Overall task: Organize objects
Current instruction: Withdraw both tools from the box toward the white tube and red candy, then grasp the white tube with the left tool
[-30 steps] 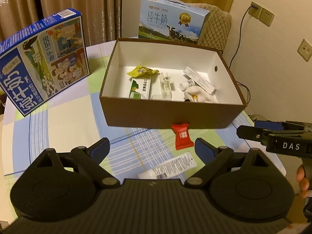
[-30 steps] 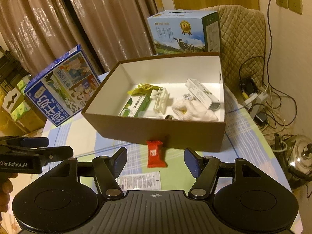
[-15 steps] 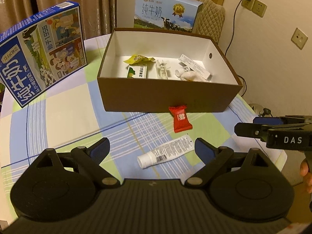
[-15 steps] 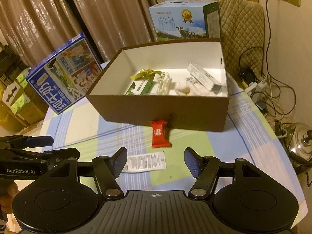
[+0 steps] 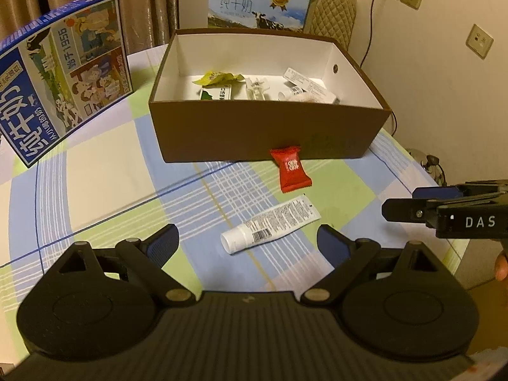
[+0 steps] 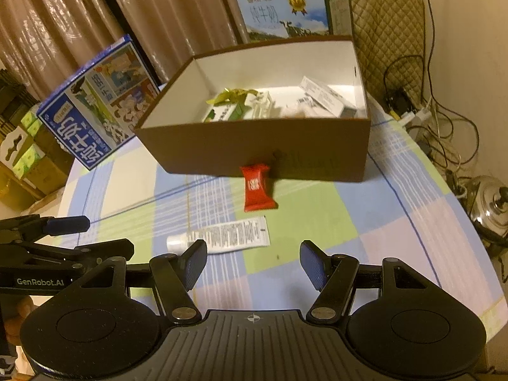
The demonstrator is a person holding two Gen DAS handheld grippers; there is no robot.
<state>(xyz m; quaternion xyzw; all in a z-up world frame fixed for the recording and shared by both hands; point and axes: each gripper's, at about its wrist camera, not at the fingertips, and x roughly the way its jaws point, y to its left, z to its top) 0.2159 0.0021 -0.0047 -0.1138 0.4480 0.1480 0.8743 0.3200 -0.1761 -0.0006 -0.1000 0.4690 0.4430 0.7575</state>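
Left wrist view: the left gripper (image 5: 247, 241) hangs over the table (image 5: 104, 171) with its fingers spread wide and nothing between them. The tube (image 5: 270, 223) lies on the cloth just ahead, in line with the gap, cap toward the camera. Beyond it the red packet (image 5: 290, 168) touches the front wall of the box (image 5: 266, 130), which holds several small items. The right gripper (image 5: 409, 204) shows at the right edge; whether it is spread or closed cannot be told here.

Right wrist view: the right gripper (image 6: 252, 262) is released and empty. The tube (image 6: 222, 238) lies just ahead, left of centre, its cap end beside the left finger (image 6: 195, 262). The packet (image 6: 257, 187) sits farther off against the box (image 6: 260, 146).
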